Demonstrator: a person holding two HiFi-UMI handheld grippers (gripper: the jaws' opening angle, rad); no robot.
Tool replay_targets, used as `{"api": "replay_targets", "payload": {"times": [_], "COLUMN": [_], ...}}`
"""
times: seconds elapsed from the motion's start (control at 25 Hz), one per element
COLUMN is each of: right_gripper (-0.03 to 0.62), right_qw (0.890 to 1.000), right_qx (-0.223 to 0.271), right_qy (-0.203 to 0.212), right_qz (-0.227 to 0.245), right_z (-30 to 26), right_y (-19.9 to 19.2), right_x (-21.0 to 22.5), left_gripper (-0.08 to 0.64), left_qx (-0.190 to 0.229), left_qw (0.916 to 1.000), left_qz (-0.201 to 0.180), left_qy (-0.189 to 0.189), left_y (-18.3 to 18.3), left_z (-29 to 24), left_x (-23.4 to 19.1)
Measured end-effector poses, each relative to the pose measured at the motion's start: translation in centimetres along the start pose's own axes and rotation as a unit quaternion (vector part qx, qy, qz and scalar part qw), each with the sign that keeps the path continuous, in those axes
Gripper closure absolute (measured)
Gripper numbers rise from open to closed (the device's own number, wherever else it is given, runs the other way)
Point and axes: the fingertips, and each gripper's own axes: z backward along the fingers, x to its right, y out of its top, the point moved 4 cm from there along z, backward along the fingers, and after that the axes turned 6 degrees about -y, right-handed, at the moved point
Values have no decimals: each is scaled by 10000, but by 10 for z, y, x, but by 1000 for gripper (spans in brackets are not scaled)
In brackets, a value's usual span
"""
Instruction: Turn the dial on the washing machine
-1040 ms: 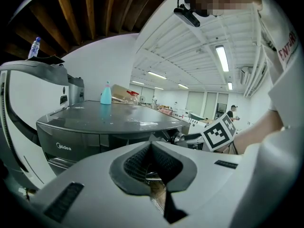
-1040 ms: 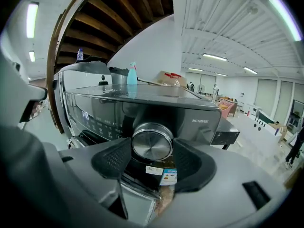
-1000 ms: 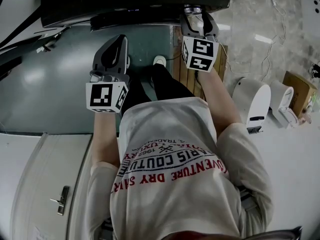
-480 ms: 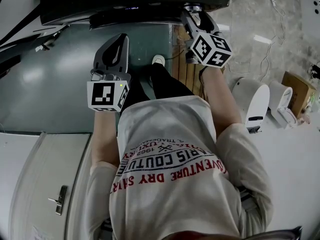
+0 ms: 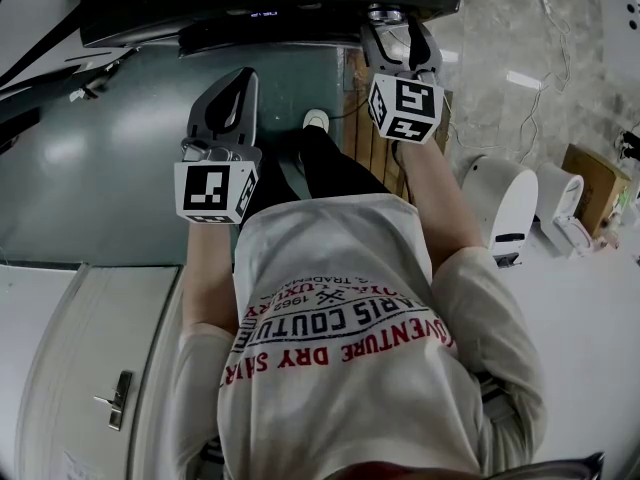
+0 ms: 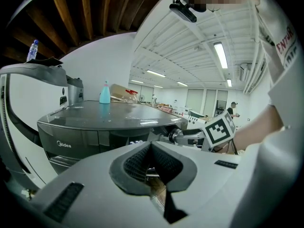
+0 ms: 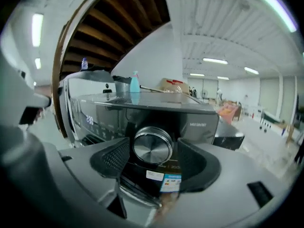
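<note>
Left hand-held gripper (image 5: pixel 238 80): jaws pressed together, empty, parked well left of the dial, same as before. Right hand-held gripper (image 5: pixel 398 30): half a second ago its cube was rolled to one side, now it's back level. Its jaws are opening with the dial (image 7: pixel 152 146) between the pads, gaps on both sides, not pinched. Likely one twist done, letting go or re-gripping. The dial sits dead ahead between the right jaws, on the washer (image 7: pixel 202 122) front. Round knob, face toward the gripper, axis straight out of the panel along the jaws. No pointer mark visible.

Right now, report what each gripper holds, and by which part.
Nothing is held. The right gripper's jaws are opening around the dial, pads clear of it; the left gripper is shut and empty.
</note>
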Motion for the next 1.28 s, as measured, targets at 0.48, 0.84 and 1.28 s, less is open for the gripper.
{"api": "replay_targets", "payload": {"times": [0.48,0.84,1.28], "right_gripper": [295,305,305], "right_qw": [9638,9844,9998], "right_qx": [355,238,-14], "right_qy": [-787,-539,-189], "right_qz": [2521,1659,65], "right_z": [-4,-4,-4], "right_y": [-8,-5,-6], "right_x": [-17,-15,-2], "left_gripper": [545,545,545], "left_qx": [-100,-104,-19], "left_qw": [9999,9999,10000], "left_qz": [-20,4,21], "left_qy": [-21,-19,-43], "left_y": [-9,-11,-9], "left_z": [6,11,14], "left_x": [1,0,3]}}
